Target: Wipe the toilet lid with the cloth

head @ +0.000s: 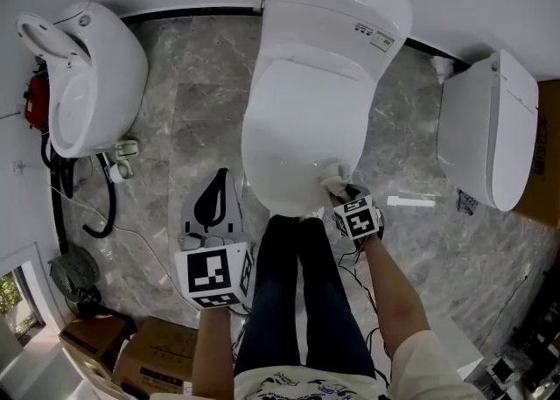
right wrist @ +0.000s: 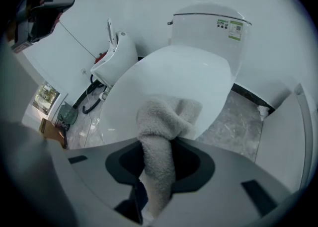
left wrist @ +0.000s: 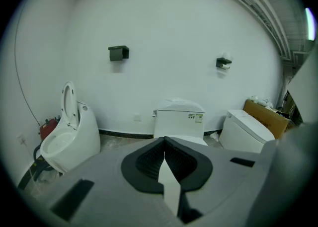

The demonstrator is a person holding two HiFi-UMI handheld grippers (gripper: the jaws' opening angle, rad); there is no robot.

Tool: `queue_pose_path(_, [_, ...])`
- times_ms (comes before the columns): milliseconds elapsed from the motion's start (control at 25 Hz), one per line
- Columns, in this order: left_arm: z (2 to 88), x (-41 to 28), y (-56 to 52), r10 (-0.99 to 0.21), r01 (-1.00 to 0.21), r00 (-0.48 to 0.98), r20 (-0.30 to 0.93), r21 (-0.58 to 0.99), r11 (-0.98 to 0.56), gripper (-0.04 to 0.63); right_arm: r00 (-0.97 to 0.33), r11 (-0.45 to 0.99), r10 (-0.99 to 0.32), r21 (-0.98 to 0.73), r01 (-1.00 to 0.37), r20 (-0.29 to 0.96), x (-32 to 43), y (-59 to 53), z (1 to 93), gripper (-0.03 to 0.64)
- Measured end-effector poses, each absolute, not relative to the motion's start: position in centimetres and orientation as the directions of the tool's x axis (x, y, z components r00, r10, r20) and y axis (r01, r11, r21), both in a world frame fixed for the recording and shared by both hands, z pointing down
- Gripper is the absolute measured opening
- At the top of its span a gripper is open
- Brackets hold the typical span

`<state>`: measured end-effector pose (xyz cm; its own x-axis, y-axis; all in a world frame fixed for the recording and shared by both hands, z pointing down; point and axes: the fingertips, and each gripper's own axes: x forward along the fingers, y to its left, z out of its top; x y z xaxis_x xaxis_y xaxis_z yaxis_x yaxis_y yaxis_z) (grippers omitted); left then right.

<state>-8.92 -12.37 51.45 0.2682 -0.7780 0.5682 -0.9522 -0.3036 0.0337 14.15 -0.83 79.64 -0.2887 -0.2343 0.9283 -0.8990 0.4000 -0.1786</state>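
1. My right tongs [head: 343,195] are clamped on a beige, fluffy cloth [right wrist: 166,121]. In the right gripper view the cloth is bunched between the two jaws, and its loose end spills forward.
2. The loose end lies on the white, glossy toilet lid [head: 297,118], at the front rim on my right-hand side and close to my legs. The cloth touches the lid there and nowhere else.
3. My left tongs [head: 213,206] are closed with nothing between them. They hang over the grey marble floor [head: 175,127], to the left of the bowl and clear of the lid, so they have no part in the work.
4. The lid is down, so the surface to be wiped is exposed.
5. I see no streaks, damp trails or dirt on the lid, so I cannot tell which parts have been covered.
6. Since the cloth sits at the very front edge, I judge the wiping to be at an early point or at the end of a stroke. The broad middle and the back of the lid toward the white cistern [head: 337,4] are probably still to do.
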Motion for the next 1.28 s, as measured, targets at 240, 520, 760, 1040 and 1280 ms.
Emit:
queue_pose_path(240, [49.9, -8.0, -12.5, -0.79, -0.952, 0.271, 0.55, 0.033, -0.303, 0.008, -0.277, 0.275, -0.377, -0.179, -0.945, 0.884, 16.3, -3.5, 76.4, 0.118])
queue_pose_path(520, [45.0, -7.4, -13.7, -0.83, -0.955, 0.273, 0.487, 0.035, -0.293, 0.008, -0.227, 0.14, -0.573, -0.178, -0.974, 0.788, 18.5, -8.6, 68.1, 0.118])
queue_pose_path(760, [38.9, -7.0, -14.8, -0.866, -0.956, 0.279, 0.414, 0.032, -0.293, 0.008, -0.178, 0.131, -0.722, -0.12, -0.984, 0.669, 19.1, -12.5, 57.1, 0.118])
queue_pose_path(1040, [30.5, -6.4, -15.8, -0.904, -0.954, 0.292, 0.313, 0.023, -0.3, 0.008, -0.151, 0.137, -0.863, -0.064, -0.989, 0.482, 19.3, -15.7, 42.8, 0.118])
queue_pose_path(1280, [23.0, -6.6, -16.0, -0.935, -0.957, 0.286, 0.211, 0.017, -0.289, 0.008, -0.142, 0.14, -0.942, -0.029, -0.99, 0.304, 19.3, -16.1, 30.8, 0.118])
